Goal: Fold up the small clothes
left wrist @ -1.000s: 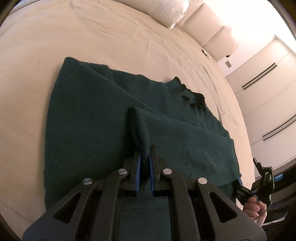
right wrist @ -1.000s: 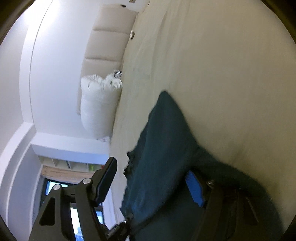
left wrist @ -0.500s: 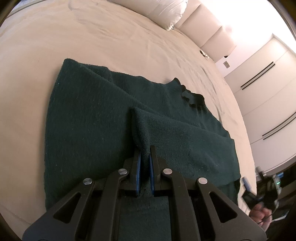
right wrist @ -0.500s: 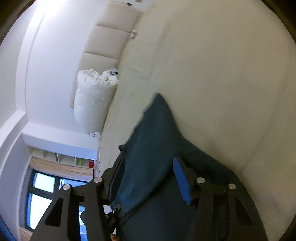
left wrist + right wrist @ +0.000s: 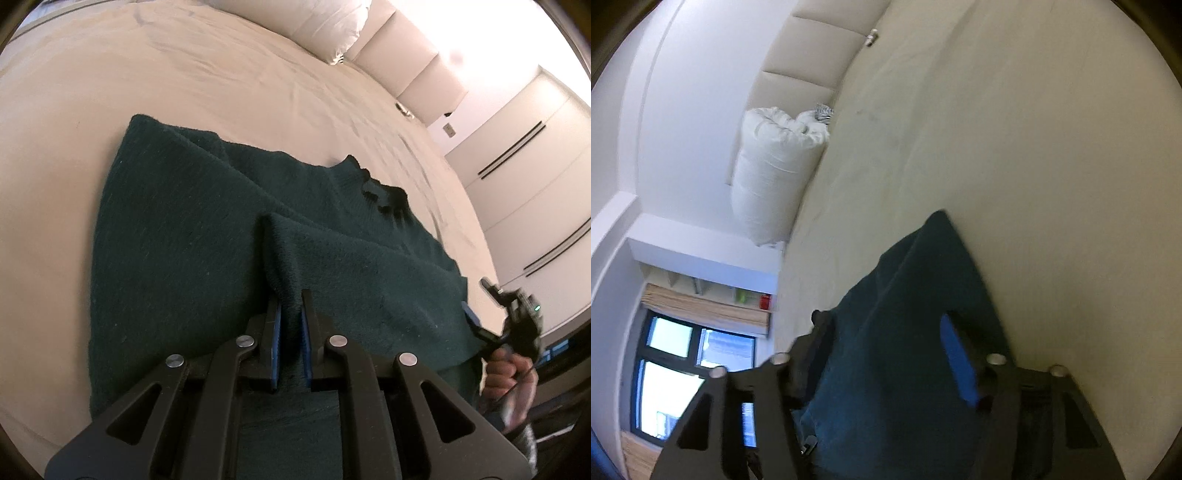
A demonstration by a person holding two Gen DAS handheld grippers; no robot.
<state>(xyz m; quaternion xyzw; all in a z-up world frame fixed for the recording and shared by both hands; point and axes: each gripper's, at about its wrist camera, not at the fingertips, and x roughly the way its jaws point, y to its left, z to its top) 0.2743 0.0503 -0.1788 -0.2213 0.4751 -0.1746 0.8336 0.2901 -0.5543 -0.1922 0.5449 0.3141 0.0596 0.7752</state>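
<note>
Dark green sweater [image 5: 207, 236] lies spread on the beige bed [image 5: 184, 81]. Left tool [image 5: 290, 325] is clamped on a raised fold near its hem. Right tool [image 5: 882, 354], wide apart, seemingly straddles the cloth's blurred edge; only its view shows the pillow [image 5: 772, 177] and window [image 5: 687, 373].
</note>
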